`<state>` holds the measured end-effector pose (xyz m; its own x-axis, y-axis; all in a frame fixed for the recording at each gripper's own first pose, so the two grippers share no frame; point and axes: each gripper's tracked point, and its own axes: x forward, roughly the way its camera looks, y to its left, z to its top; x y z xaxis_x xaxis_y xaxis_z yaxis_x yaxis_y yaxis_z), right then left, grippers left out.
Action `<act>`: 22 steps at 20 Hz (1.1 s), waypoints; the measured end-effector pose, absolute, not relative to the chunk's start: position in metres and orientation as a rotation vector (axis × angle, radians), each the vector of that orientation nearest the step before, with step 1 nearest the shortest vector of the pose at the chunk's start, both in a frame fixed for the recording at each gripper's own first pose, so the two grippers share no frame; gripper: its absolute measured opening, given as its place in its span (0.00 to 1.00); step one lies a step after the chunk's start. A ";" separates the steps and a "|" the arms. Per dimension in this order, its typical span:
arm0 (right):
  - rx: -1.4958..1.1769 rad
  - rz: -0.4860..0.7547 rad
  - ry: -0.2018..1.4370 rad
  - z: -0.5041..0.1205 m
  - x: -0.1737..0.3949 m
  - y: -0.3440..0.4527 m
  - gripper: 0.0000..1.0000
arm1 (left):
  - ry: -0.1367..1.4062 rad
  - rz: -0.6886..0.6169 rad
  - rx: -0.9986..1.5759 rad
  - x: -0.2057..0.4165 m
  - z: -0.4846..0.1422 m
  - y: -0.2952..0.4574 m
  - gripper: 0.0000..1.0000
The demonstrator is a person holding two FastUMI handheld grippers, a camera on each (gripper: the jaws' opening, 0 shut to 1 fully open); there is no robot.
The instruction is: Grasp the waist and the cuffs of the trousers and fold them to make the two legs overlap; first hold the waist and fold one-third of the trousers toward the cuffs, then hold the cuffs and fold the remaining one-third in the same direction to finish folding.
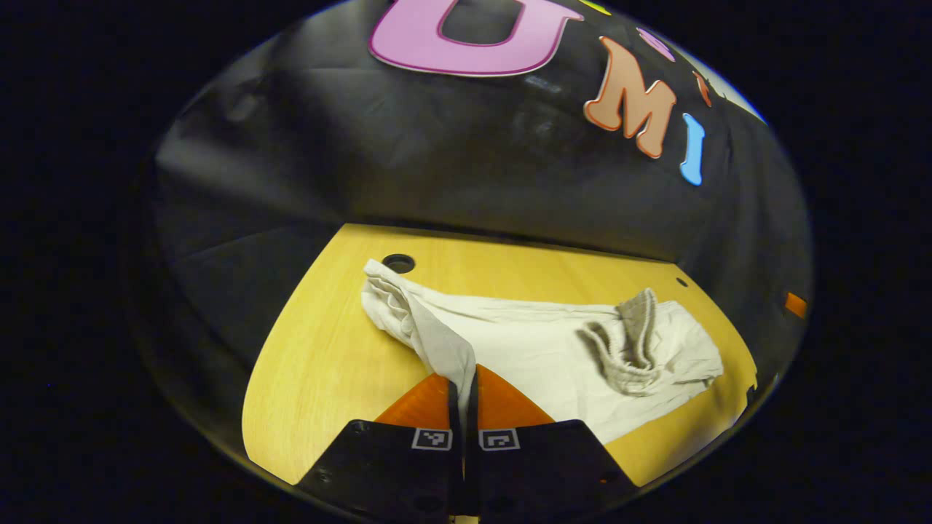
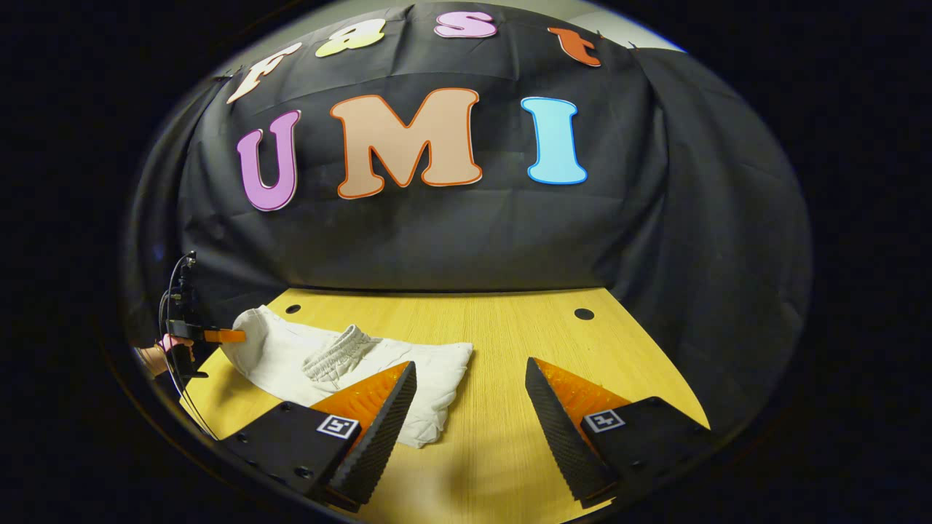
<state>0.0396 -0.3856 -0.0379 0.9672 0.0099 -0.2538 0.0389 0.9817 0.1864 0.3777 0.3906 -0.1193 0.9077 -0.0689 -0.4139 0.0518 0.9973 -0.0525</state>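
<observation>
Left gripper view: left tongs (image 1: pixel 463 397) pinching end of trousers (image 1: pixel 553 349), lifting it off worktop (image 1: pixel 320 364); looks like cuff end, ribbed waist (image 1: pixel 635 342) already lying folded over middle.

Right gripper view: right tongs (image 2: pixel 470 407) hovering wide apart, holding nothing, trousers lying bunched at left. Guessing final third fold is underway; next, right tongs needing other cuff corner.

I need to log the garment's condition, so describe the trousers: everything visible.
The trousers are off-white, soft, wrinkled cloth, lying partly folded on the yellow wooden table. The ribbed elastic waist is folded over onto the legs and bunched. At one end the left gripper is shut on a fold of cloth, lifting it slightly off the table. The right gripper is open over the table at the other end, not pinching the cloth.
</observation>
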 end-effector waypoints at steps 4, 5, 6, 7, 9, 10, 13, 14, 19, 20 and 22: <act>0.216 -0.002 0.253 -0.033 0.032 -0.392 0.92 | 0.409 -0.190 -0.019 0.383 -0.095 0.324 0.00; 0.224 -0.002 0.251 -0.032 0.030 -0.396 0.92 | 0.403 -0.218 -0.010 0.385 -0.088 0.308 0.00; 0.231 -0.004 0.251 -0.033 0.028 -0.398 0.92 | 0.394 -0.247 -0.001 0.388 -0.081 0.291 0.00; 0.233 -0.007 0.253 -0.032 0.026 -0.401 0.91 | 0.388 -0.274 0.012 0.389 -0.074 0.274 0.00; 0.230 -0.014 0.258 -0.036 0.021 -0.409 0.91 | 0.376 -0.323 0.053 0.389 -0.063 0.242 0.00; 0.230 -0.017 0.258 -0.036 0.020 -0.412 0.91 | 0.372 -0.350 0.068 0.392 -0.059 0.221 0.00; 0.239 -0.028 0.260 -0.039 0.017 -0.419 0.91 | 0.360 -0.440 0.064 0.399 -0.053 0.157 0.00; 0.238 -0.036 0.260 -0.039 0.017 -0.423 0.92 | 0.360 -0.470 0.052 0.402 -0.053 0.137 0.00; 0.236 -0.078 0.253 -0.046 0.002 -0.453 0.97 | 0.410 -0.550 0.131 0.417 -0.094 0.045 0.00; 0.237 -0.084 0.255 -0.048 0.000 -0.457 0.91 | 0.426 -0.550 0.155 0.419 -0.107 0.037 0.00; 0.237 -0.095 0.261 -0.051 -0.004 -0.462 0.91 | 0.439 -0.545 0.201 0.422 -0.132 0.022 0.00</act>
